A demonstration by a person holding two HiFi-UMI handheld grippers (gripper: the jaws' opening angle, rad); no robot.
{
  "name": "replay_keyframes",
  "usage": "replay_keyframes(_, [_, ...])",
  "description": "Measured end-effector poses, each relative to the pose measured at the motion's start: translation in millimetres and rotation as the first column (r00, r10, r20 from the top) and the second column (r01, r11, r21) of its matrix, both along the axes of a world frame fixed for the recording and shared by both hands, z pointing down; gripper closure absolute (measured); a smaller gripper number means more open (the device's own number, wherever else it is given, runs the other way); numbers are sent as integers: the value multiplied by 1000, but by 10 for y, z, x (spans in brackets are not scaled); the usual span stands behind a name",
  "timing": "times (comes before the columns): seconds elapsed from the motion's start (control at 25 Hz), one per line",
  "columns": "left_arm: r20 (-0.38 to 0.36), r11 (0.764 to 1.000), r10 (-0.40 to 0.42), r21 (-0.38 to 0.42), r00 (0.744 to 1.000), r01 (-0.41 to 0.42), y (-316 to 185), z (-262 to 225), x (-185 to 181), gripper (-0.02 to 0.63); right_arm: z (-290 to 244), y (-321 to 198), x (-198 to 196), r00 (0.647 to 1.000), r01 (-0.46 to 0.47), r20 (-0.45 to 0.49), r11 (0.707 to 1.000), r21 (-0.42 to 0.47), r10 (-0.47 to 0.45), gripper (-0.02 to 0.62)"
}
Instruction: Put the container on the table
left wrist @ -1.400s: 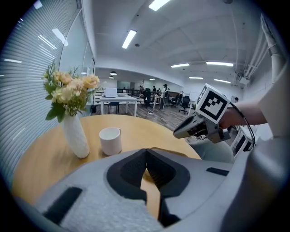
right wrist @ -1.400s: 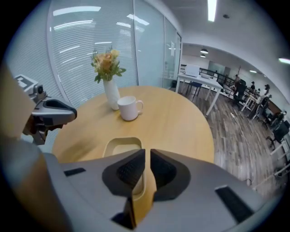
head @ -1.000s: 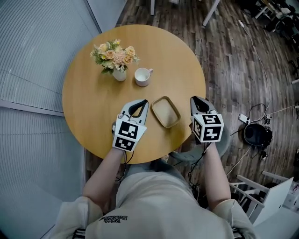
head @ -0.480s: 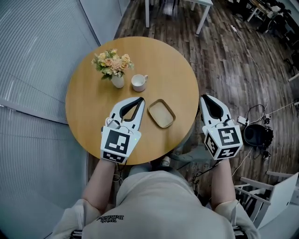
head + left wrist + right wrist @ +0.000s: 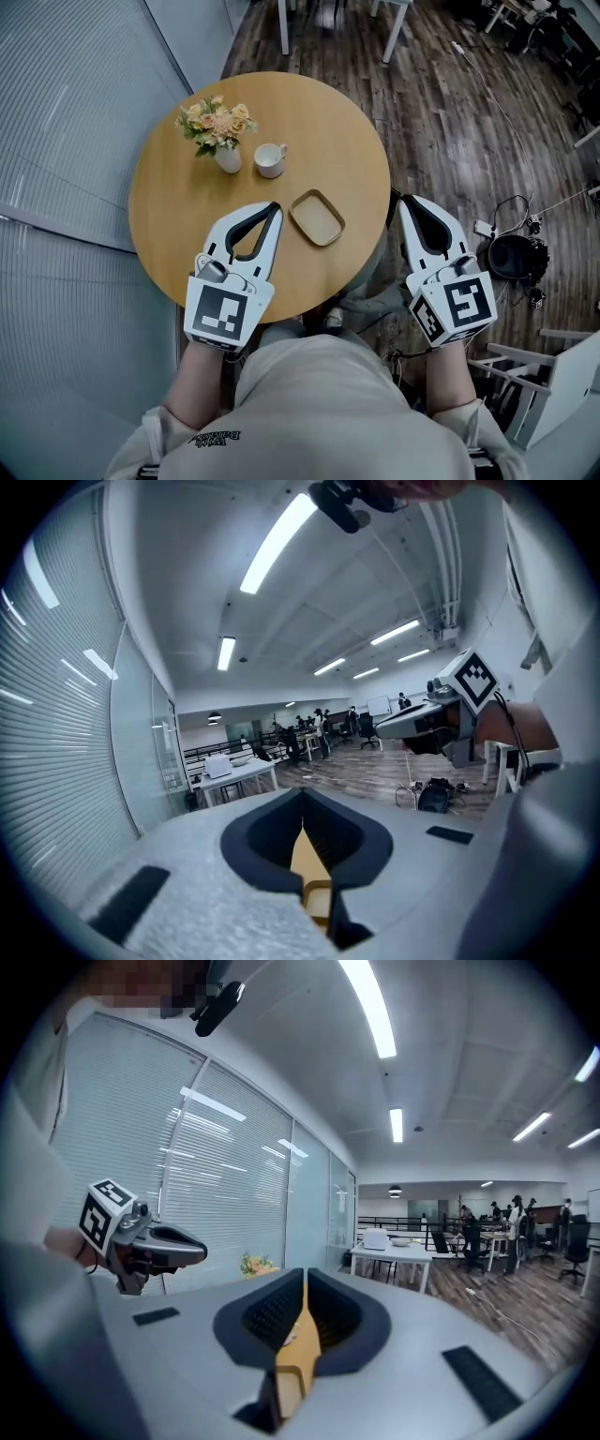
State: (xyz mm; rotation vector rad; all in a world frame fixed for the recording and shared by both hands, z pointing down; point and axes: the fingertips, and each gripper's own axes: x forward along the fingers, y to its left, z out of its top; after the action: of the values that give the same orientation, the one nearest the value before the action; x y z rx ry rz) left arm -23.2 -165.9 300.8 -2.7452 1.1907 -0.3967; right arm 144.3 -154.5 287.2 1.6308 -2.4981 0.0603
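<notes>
The container (image 5: 317, 217) rests on the tabletop (image 5: 347, 141). My left claw (image 5: 270, 208) and right claw (image 5: 406, 201), either side of it, are closed, empty; I must not nudge it.

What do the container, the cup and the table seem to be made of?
Container: perhaps wood or bamboo, matte tan throughout. Cup: likely ceramic, plain white with a handle. Table: wood or wood-look laminate, smooth even honey colour.
</notes>
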Motion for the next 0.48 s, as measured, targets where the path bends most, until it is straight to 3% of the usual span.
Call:
replay_keyframes(0.2, [-11,998,25,-54,1000,-25,183,137,55,584,108,143,-25,1000,3,22,1000,-5,-3,560])
replay_keyframes(0.36, [30,998,54,-40,998,-53,211,242,59,584,190,234,-36,999,3,35,1000,-22,-2,561])
replay_keyframes(0.48, [9,997,46,-65,999,-45,212,246,77,584,230,256,-66,998,12,56,999,-33,-11,565])
